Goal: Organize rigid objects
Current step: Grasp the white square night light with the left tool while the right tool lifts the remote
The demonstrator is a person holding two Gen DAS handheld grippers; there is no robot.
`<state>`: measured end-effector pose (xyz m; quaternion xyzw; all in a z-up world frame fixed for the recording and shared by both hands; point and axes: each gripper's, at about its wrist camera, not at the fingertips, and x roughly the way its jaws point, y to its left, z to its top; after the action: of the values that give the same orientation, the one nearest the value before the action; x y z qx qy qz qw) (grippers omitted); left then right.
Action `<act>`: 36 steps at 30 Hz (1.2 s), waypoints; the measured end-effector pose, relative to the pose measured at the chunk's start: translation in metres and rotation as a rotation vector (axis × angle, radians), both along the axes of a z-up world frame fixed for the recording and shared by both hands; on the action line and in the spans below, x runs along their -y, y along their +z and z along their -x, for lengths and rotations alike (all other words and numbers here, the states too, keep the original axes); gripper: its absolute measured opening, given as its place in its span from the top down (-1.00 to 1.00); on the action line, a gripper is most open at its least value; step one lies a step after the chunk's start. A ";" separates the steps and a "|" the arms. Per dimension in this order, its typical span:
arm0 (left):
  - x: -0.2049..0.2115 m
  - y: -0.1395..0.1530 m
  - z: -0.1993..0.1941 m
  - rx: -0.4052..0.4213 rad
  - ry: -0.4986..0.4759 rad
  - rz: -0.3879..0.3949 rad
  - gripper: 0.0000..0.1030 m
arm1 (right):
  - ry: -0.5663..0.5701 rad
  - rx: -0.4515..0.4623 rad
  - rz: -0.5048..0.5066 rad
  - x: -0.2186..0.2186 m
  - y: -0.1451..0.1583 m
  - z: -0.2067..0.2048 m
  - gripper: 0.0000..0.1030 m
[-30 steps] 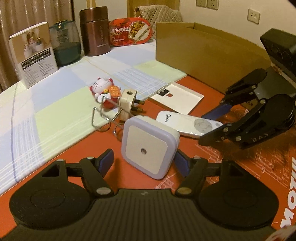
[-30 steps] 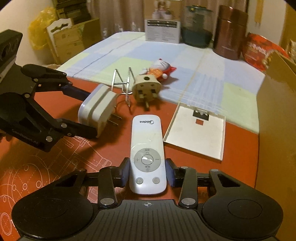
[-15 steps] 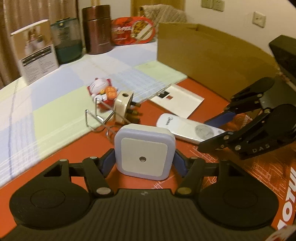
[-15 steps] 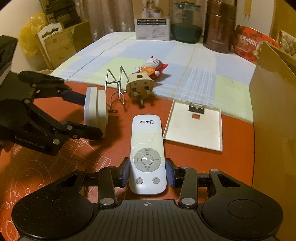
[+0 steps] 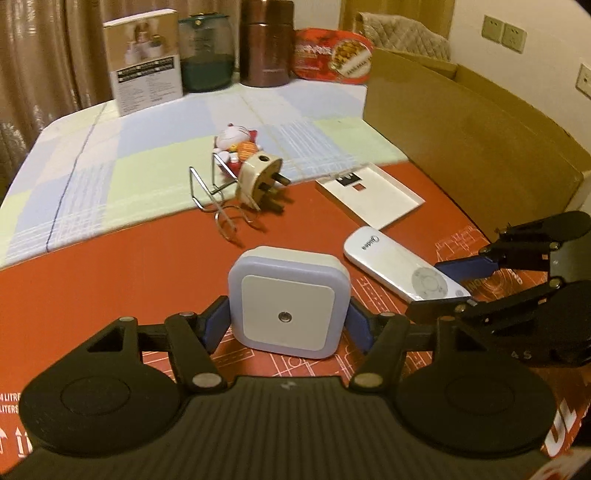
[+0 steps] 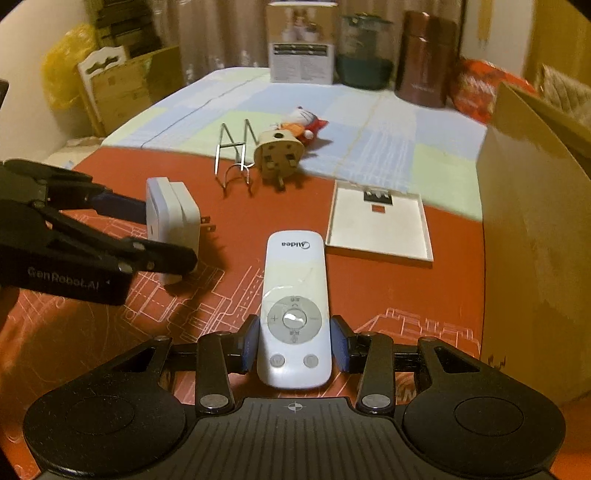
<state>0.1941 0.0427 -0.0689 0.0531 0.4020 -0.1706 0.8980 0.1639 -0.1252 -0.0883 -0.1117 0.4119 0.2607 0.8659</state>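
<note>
The left gripper [image 5: 289, 323] clasps the square night light [image 5: 288, 301], prongs pointing forward; the right gripper [image 6: 294, 349] grips the remote control [image 6: 294, 308], long axis pointing ahead. The cardboard box [image 6: 535, 229] stands right, nearer the right gripper

Dim, warm yellowish light is cast over the room. Brown curtains [image 5: 48, 62] are hung behind the bench [image 5: 110, 266], sockets [image 5: 504, 33] are set in the pale wall [image 5: 546, 22], and cardboard boxes [image 6: 122, 88] are stacked in a corner.
</note>
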 end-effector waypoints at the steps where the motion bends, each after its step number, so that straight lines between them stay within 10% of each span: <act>1: 0.000 0.000 0.002 0.009 -0.001 0.000 -0.20 | -0.002 0.008 -0.006 0.000 -0.001 -0.001 0.23; 36: -0.003 0.028 0.012 0.117 0.080 0.073 -0.19 | -0.055 0.112 -0.056 -0.002 0.030 -0.001 0.27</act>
<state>0.1822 0.0456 -0.0411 0.0139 0.3442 -0.1457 0.9274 0.1647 -0.1233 -0.0579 -0.0907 0.3584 0.2417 0.8971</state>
